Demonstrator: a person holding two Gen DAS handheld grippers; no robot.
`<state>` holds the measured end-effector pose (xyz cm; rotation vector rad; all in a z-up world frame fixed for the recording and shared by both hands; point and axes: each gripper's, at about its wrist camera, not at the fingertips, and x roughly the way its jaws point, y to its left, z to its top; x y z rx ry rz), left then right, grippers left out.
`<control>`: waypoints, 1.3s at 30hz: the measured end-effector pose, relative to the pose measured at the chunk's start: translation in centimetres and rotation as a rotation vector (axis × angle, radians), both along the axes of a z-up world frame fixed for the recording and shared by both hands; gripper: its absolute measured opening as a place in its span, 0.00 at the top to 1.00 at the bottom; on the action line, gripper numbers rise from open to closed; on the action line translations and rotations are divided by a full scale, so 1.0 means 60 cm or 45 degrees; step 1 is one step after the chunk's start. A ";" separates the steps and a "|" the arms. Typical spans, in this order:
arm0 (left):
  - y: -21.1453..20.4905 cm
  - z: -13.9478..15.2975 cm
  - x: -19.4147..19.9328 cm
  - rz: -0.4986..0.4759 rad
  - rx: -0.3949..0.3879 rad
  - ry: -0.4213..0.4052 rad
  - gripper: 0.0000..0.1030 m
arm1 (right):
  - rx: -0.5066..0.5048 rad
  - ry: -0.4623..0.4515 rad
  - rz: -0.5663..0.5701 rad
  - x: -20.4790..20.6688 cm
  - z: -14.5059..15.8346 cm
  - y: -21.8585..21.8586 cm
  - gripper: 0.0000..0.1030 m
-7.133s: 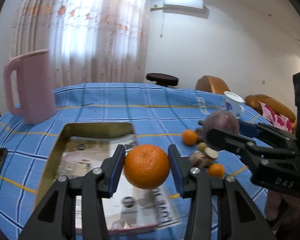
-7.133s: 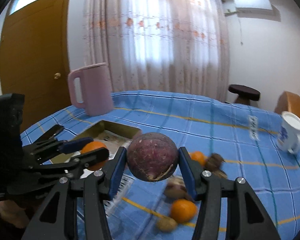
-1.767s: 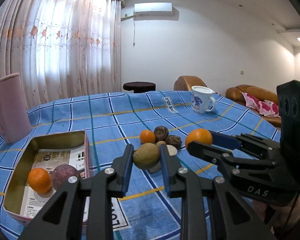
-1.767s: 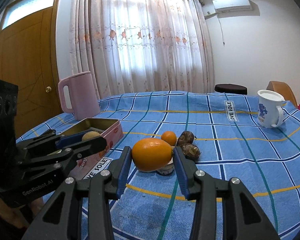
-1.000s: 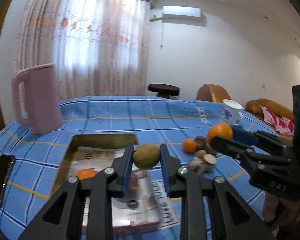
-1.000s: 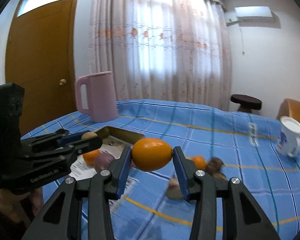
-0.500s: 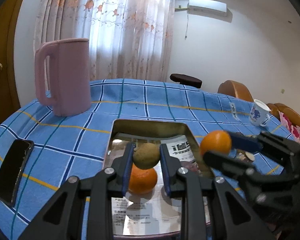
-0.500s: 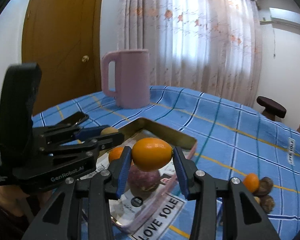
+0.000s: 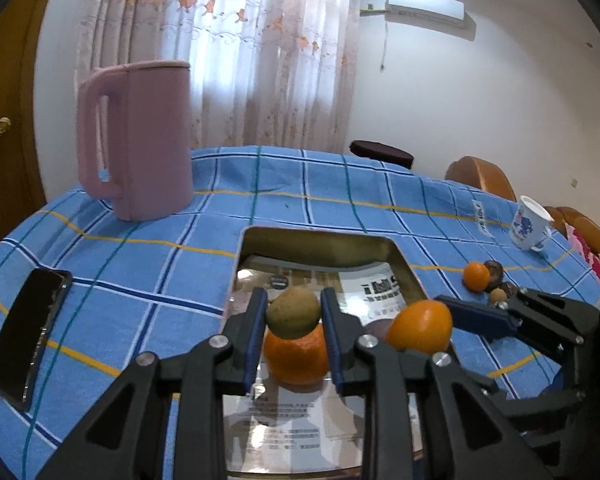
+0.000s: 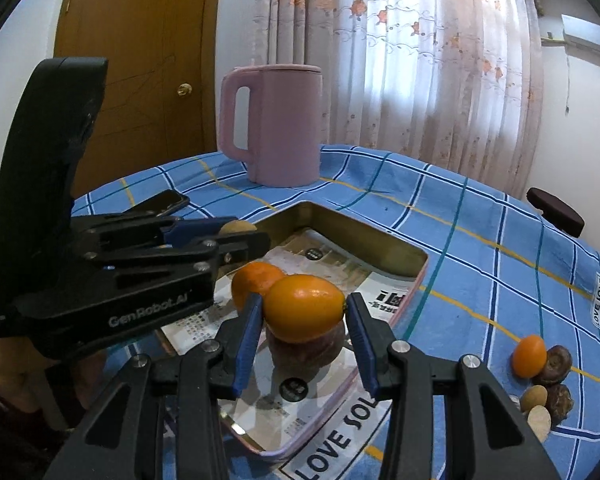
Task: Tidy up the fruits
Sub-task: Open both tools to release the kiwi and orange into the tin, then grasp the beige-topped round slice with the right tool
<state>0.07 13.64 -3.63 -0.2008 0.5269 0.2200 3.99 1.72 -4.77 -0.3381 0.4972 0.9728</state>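
My left gripper (image 9: 294, 312) is shut on a brown-green kiwi (image 9: 293, 311) and holds it over the open metal tin (image 9: 320, 240), just above an orange (image 9: 296, 358) lying inside. My right gripper (image 10: 304, 316) is shut on an oval orange fruit (image 10: 304, 307), held over the same tin (image 10: 380, 252) above a purple round fruit (image 10: 306, 350). The orange (image 10: 252, 280) in the tin lies behind it. The right gripper with its fruit (image 9: 420, 326) shows in the left wrist view; the left gripper (image 10: 236, 240) shows at left in the right wrist view.
A pink jug (image 9: 140, 140) stands behind the tin. A black phone (image 9: 28, 328) lies at the left. A small orange (image 10: 529, 356), brown nuts (image 10: 556, 360) and a white mug (image 9: 528, 228) sit to the right on the blue checked cloth.
Both grippers have moved closer over the tin with their fruits still held, and sit lower above the fruits inside.
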 end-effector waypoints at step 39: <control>-0.172 0.033 0.043 -0.224 0.091 -0.068 0.09 | -0.073 0.352 -0.617 0.157 -0.048 -0.233 0.58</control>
